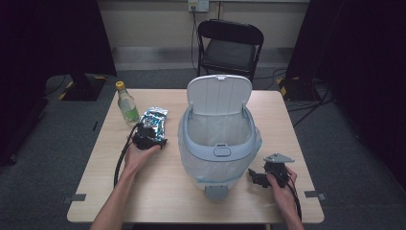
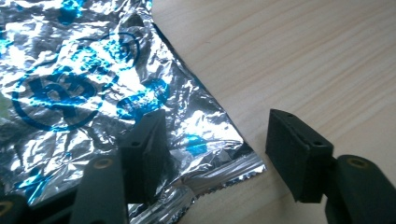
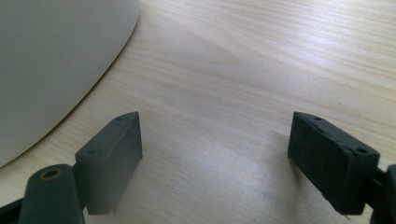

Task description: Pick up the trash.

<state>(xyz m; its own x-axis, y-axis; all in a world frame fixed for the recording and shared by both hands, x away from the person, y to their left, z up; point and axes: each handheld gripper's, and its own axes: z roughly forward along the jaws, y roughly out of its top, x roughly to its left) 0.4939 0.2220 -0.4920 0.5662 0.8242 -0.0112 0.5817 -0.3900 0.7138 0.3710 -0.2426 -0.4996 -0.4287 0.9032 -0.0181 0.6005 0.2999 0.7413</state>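
High view shows the left claw (image 1: 152,135) at the near end of a shiny foil bag (image 1: 155,120), which lies flat on the tabletop (image 1: 143,191) toward its far left corner, beside a bottle (image 1: 127,103) with a yellow cap. Left gripper view shows the claw spread wide, one jaw over the crinkly bag (image 2: 93,93) and the other over bare wood, so the bag's near corner sits between them. It looks set to pinch that corner, which is thin and easy to grab. A white bin (image 1: 218,143) stands mid-tabletop with its lid up, likely so the bag can drop in. The right claw (image 1: 258,178) rests near the right edge, also spread apart, holding nothing and staying out of the way.
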